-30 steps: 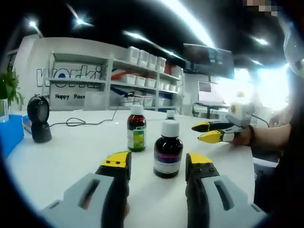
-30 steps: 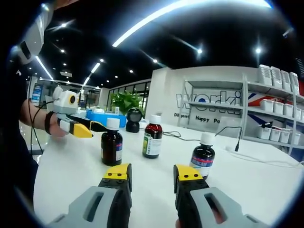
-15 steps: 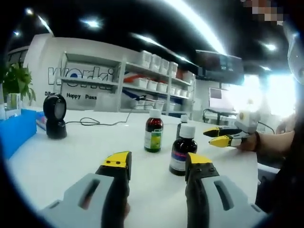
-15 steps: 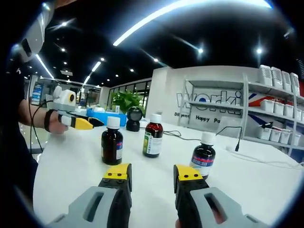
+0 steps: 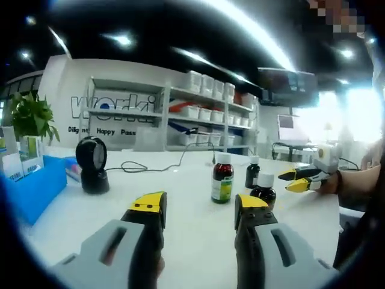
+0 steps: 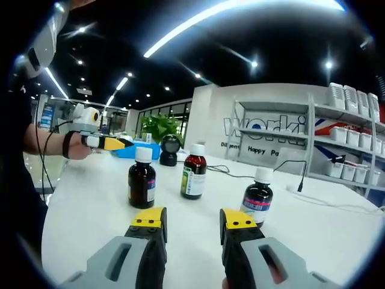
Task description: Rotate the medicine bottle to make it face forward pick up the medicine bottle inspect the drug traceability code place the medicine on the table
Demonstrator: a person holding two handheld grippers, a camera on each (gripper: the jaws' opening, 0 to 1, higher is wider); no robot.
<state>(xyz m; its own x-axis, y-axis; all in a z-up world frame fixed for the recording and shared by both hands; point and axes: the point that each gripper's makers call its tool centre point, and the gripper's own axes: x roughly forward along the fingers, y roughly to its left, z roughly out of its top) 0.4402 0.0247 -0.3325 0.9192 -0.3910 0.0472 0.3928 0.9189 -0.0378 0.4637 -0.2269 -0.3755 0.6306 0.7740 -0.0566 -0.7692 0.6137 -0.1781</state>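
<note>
Three medicine bottles with white caps stand on the white table (image 6: pixel 90 211). In the right gripper view a dark brown bottle (image 6: pixel 141 179) is on the left, a red-brown bottle with a green label (image 6: pixel 193 172) in the middle, and a dark bottle with a blue and red label (image 6: pixel 257 198) on the right. My right gripper (image 6: pixel 194 220) is open, short of all three and holding nothing. In the left gripper view my left gripper (image 5: pixel 200 205) is open and empty, with the green-label bottle (image 5: pixel 222 177) beyond it and a dark bottle (image 5: pixel 264 189) just behind its right jaw.
A black scanner (image 5: pixel 92 164) with a cable stands left of the bottles, beside a blue bin (image 5: pixel 30 186) and a potted plant (image 5: pixel 33 117). Shelves with white boxes (image 5: pixel 204 90) line the back wall. A person's hand holds the right gripper (image 5: pixel 304 179).
The left gripper has swung left and pulled away from the near dark bottle, which no longer sits between its jaws. In the right gripper view it has risen and moved right. The right gripper has not moved.
</note>
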